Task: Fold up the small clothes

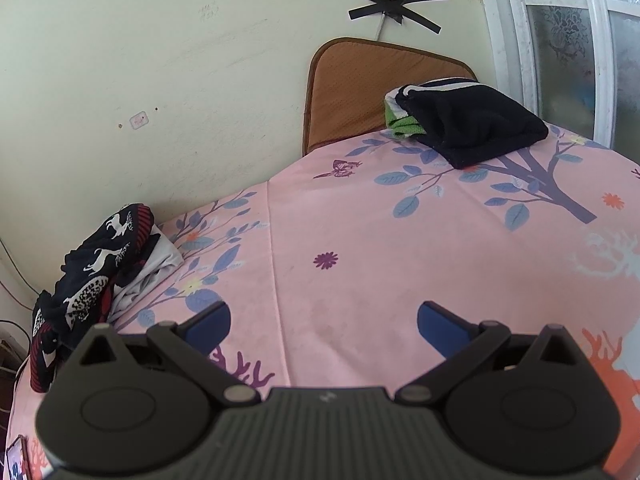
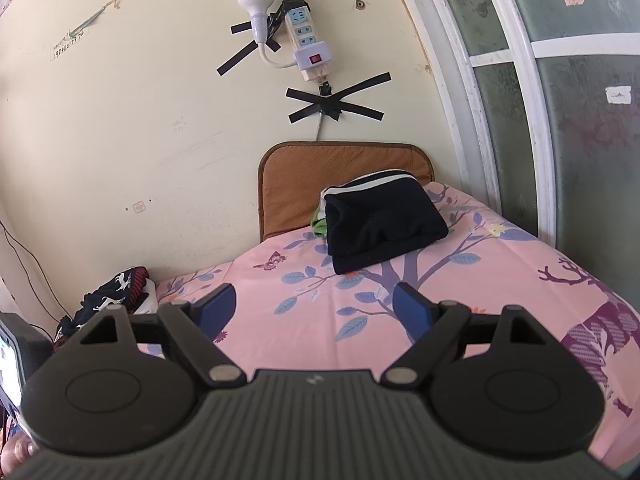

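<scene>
A stack of folded clothes, black on top (image 1: pixel 476 124) with green and white under it, lies at the far right of the pink floral cloth (image 1: pixel 360 240). A crumpled heap of dark clothes with white deer print (image 1: pixel 92 272) lies at the left edge over a white garment. My left gripper (image 1: pixel 324 324) is open and empty above the cloth's middle. In the right wrist view the folded stack (image 2: pixel 380 224) lies ahead and the heap (image 2: pixel 116 292) at left. My right gripper (image 2: pixel 314 310) is open and empty above the cloth.
A brown cushion (image 2: pixel 296 184) leans on the wall behind the folded stack. A power strip (image 2: pixel 306 40) and a bulb are taped to the wall. A white-framed frosted window (image 2: pixel 560 120) stands at right. A lit phone screen (image 2: pixel 8 368) shows at far left.
</scene>
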Demonstrator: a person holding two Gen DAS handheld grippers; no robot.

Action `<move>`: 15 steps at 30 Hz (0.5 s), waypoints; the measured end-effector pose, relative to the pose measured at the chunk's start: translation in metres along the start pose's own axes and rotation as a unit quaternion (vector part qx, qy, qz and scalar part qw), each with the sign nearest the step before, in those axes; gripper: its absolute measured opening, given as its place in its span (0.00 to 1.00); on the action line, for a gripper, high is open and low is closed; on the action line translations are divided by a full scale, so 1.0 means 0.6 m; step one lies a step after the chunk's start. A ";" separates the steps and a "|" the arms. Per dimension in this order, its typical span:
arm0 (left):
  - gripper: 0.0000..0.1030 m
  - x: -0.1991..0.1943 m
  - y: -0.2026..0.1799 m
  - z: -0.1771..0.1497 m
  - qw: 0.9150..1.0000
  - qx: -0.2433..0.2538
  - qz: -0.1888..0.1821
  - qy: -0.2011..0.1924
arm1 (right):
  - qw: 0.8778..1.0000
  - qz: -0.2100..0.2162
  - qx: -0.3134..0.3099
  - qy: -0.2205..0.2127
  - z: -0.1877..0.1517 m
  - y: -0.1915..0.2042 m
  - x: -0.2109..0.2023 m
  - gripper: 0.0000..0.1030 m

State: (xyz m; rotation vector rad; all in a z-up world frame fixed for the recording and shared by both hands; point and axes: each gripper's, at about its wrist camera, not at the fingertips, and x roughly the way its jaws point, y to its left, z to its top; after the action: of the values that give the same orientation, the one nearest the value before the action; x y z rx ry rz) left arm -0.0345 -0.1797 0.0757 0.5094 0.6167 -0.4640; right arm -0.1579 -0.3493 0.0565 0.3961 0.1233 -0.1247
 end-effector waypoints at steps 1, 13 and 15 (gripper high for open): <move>1.00 0.000 0.000 0.000 1.000 0.000 0.001 0.000 | 1.000 0.000 0.000 0.000 0.000 0.000 0.000 0.85; 1.00 0.001 -0.002 -0.004 1.000 0.005 0.006 0.001 | 1.000 0.000 0.000 0.000 0.000 0.000 0.001 0.85; 1.00 0.002 -0.002 -0.004 1.000 0.005 0.006 0.001 | 1.000 0.000 0.000 0.000 0.000 0.000 0.001 0.85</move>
State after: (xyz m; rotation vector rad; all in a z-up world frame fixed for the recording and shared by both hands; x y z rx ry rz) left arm -0.0353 -0.1796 0.0730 0.5226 0.6142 -0.4556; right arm -0.1575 -0.3493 0.0565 0.3970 0.1229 -0.1250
